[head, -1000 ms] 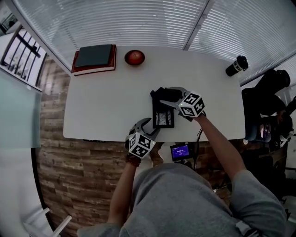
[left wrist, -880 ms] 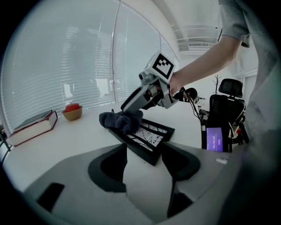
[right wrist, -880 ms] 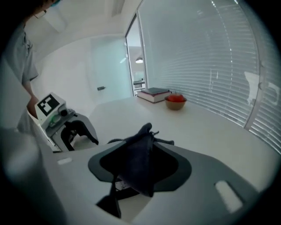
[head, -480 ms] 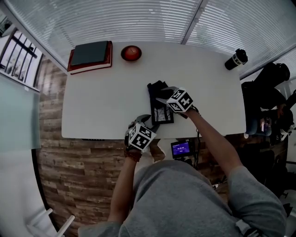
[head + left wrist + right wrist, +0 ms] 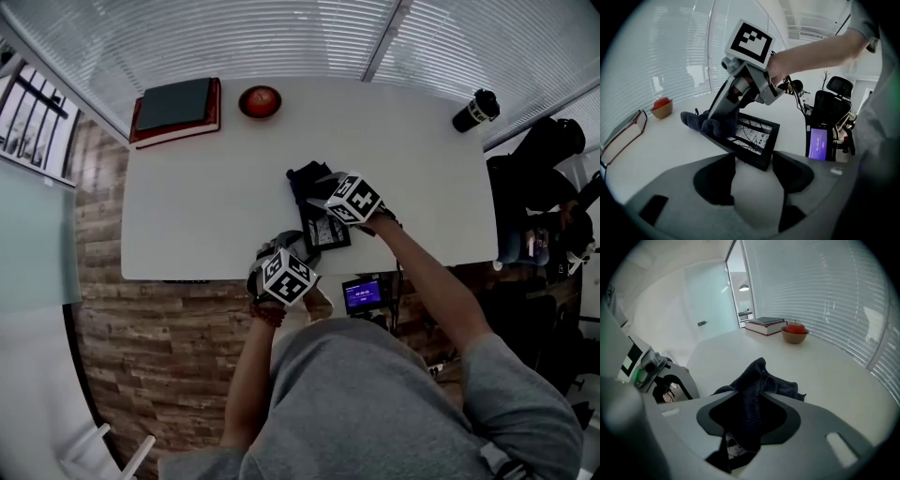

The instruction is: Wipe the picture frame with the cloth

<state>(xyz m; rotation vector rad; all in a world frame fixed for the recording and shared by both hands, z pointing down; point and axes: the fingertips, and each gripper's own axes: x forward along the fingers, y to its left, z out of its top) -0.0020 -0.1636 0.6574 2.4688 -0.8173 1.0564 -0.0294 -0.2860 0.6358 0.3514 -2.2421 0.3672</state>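
Table: a white table point(image 5: 206, 197) is carrying all the items, and the head view is looking steeply down on it.
Picture frame: the black picture frame point(image 5: 328, 232) is lying flat close to the table's near edge, in front of the person and between the two grippers.
Cloth: the dark cloth point(image 5: 302, 178) is lying bunched on the far end of the frame and is spilling onto the table beyond it.
Right gripper: the right gripper point(image 5: 319, 195) is pointing down at the far end of the frame. Its jaws have just been closing and are now clamping a fold of the cloth. In the right gripper view the fold is filling the gap between them, and a strip of the frame's picture is showing beneath it.
Left gripper: the left gripper point(image 5: 753, 161) is pointing down at the near end of the frame. Its jaws are standing apart, and the near corner of the frame is sitting between their tips. Whether the tips are touching the frame cannot be told.
Book: a book point(image 5: 175, 105) with a dark cover is lying at the far left corner of the table, well apart from the frame.
Bowl: a small bowl point(image 5: 260, 100) holding a red fruit is sitting just beside the book.
Bottle: a dark bottle point(image 5: 474, 111) is sitting near the far right edge of the table.
Screen: a small lit screen point(image 5: 363, 293) is glowing below the table's near edge, beside the person's right arm.
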